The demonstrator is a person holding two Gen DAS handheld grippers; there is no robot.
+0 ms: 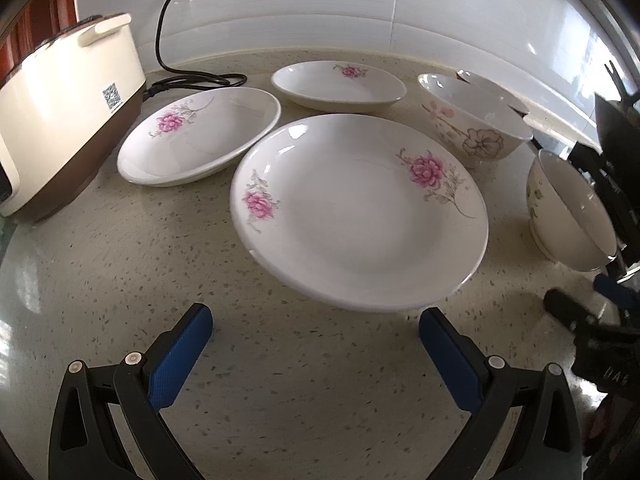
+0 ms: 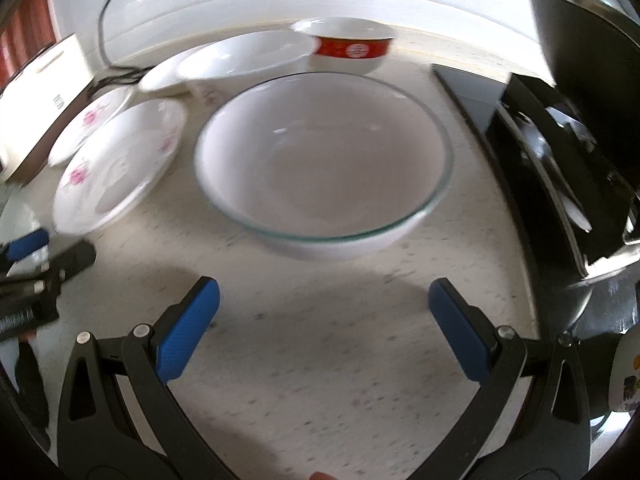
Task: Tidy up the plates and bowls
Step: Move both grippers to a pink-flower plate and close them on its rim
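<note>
In the left wrist view, a large white plate with pink flowers (image 1: 360, 212) lies just ahead of my open, empty left gripper (image 1: 316, 330). Two more flowered plates (image 1: 200, 136) (image 1: 338, 86) lie behind it. A flowered bowl (image 1: 476, 120) and a white bowl (image 1: 568, 208) stand to the right. In the right wrist view, my right gripper (image 2: 324, 304) is open and empty, just short of the white bowl (image 2: 324, 164). Behind it stand a wider white bowl (image 2: 248, 60) and a red-banded bowl (image 2: 348, 46). Flowered plates (image 2: 120, 164) lie at the left.
A cream and brown appliance (image 1: 60, 108) with a black cord (image 1: 168, 12) stands at the left on the speckled counter (image 1: 300, 400). A black stove and pan (image 2: 560, 140) fill the right side. A white tiled wall (image 1: 360, 0) runs behind.
</note>
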